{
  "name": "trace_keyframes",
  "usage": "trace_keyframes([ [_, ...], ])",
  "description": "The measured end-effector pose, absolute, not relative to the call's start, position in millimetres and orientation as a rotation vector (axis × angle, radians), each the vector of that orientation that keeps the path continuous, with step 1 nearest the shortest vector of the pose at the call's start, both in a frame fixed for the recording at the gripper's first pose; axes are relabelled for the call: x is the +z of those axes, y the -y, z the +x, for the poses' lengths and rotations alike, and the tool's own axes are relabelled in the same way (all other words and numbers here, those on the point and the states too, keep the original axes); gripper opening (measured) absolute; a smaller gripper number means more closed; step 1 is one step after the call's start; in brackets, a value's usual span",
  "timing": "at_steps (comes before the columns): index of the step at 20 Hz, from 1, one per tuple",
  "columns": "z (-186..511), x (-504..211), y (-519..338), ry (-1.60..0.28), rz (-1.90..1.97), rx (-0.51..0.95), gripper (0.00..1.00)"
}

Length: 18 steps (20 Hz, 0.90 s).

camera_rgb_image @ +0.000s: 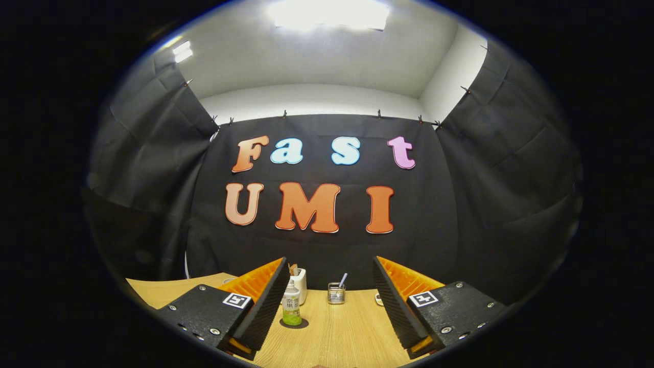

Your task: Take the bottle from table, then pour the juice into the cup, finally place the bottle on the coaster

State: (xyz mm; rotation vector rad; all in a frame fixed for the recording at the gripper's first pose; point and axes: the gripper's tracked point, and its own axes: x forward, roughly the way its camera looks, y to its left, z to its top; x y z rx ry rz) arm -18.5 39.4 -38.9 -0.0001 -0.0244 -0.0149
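Hovering gripper (329, 301), fingers spread, nothing between; bottle (292, 305) upright just beside left finger; bare table (337, 332) ahead.

Glaring ceiling lamp (327, 14), dim dark booth, fisheye-bent edges.

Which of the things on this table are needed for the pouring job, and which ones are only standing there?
For the job:
- bottle, upright on a dark coaster, just ahead of the left finger
- gripper, fingers open, holding nothing

Only standing there:
- white holder behind the bottle
- small glass container with a stick in it, beyond the fingers; it may be the cup, I cannot tell
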Motion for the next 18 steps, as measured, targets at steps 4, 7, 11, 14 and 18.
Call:
trace_keyframes([
  [4,-19,-38,-42,0.022,-0.008,-0.012,0.96],
  [7,-16,-36,-44,0.022,-0.009,-0.008,0.96],
  [11,-13,-35,-47,0.005,0.008,-0.007,0.96],
  [14,-10,-30,-49,-0.004,0.034,-0.004,0.96],
  [18,-9,-28,-47,0.004,0.015,-0.007,0.96],
])
